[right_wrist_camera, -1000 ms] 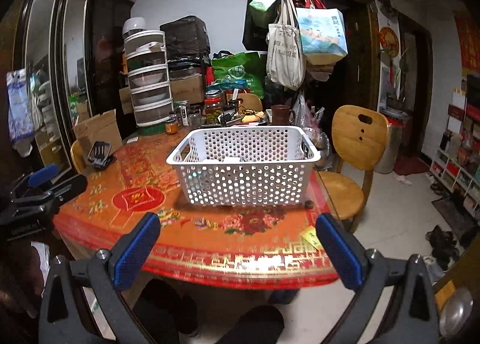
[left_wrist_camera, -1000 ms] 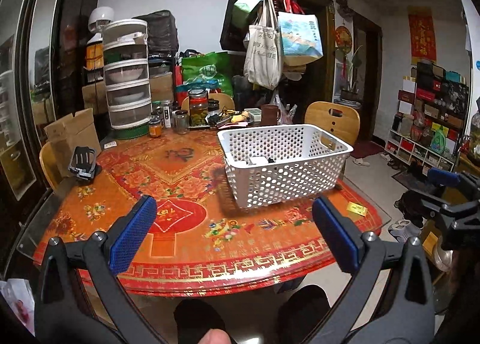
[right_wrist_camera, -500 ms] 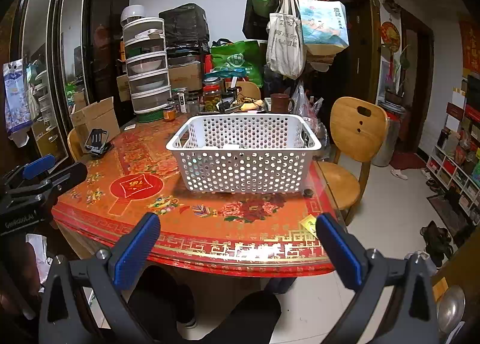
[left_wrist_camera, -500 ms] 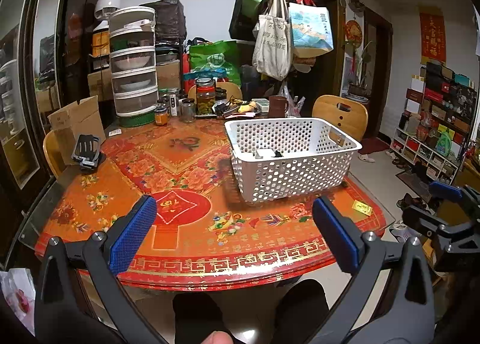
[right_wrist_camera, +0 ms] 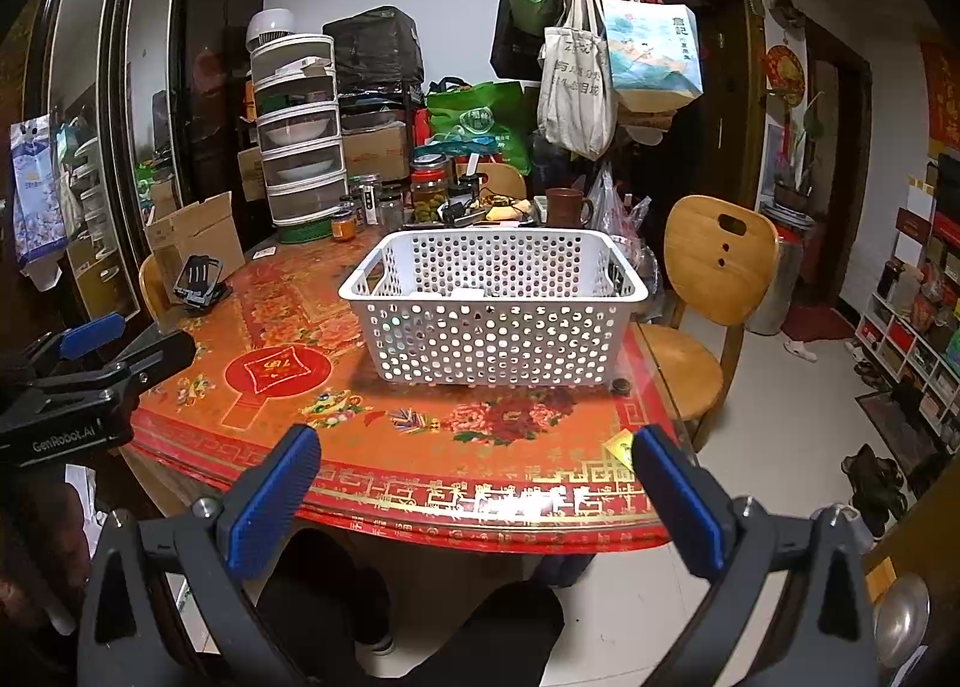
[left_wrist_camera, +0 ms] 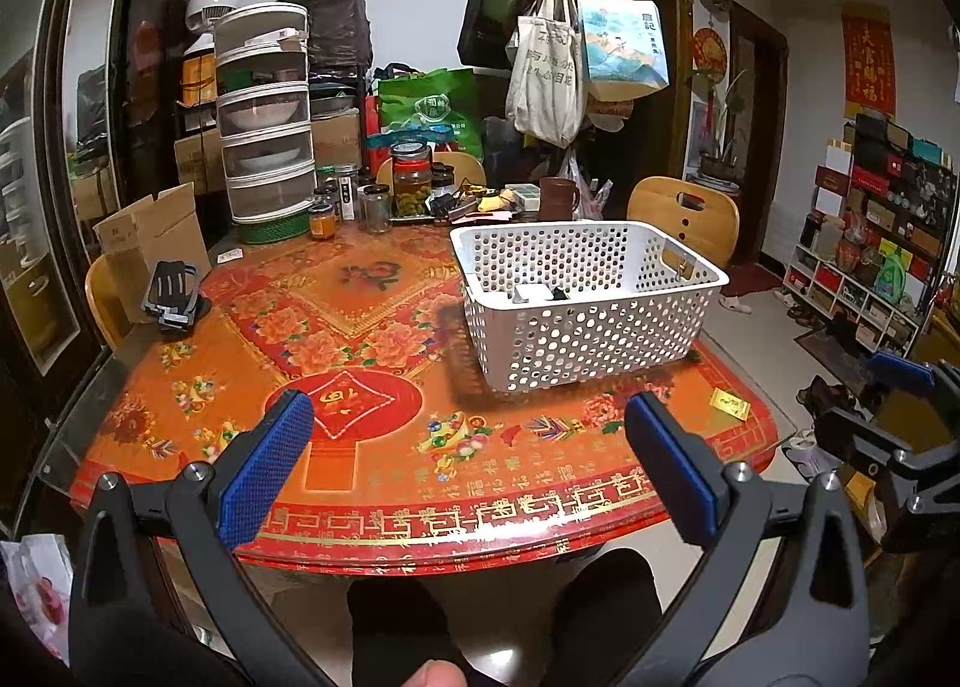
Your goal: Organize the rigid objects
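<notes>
above the table's [left_wrist_camera: 372,513] near edge both grippers, left [left_wrist_camera: 468,465] and right [right_wrist_camera: 474,492], have drifted upward, jaws wide and empty; white basket [left_wrist_camera: 588,339] sits mid-table with small items inside — looks like sorting's paused or finished.

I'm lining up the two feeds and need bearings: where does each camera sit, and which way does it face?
Left wrist: sits on the left gripper, open, facing the table and white basket; the right gripper shows at its right edge.
Right wrist: sits on the right gripper, open, facing the basket head-on; the left gripper shows at left.
Shared: basket, table, wooden chair.
</notes>
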Tool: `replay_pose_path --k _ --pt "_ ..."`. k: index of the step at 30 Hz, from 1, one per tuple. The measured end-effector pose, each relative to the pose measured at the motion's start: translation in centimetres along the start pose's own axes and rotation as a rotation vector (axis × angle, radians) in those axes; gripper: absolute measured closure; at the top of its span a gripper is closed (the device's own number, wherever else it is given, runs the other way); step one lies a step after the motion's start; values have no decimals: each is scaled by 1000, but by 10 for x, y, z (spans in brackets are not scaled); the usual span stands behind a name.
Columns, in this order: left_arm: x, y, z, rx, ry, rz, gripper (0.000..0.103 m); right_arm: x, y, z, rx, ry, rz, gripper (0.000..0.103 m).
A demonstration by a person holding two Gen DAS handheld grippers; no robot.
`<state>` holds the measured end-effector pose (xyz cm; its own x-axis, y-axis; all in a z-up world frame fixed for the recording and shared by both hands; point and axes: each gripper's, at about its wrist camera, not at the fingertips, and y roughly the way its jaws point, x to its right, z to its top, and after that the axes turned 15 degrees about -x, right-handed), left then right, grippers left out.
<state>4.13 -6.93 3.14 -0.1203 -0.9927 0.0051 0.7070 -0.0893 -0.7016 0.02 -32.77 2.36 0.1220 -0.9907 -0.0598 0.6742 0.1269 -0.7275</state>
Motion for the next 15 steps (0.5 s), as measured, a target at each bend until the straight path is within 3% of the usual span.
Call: replay_pose_path --k 15 --pt "3 1 -1 -8 0 -4 1 -1 -5 0 14 2 5 0"
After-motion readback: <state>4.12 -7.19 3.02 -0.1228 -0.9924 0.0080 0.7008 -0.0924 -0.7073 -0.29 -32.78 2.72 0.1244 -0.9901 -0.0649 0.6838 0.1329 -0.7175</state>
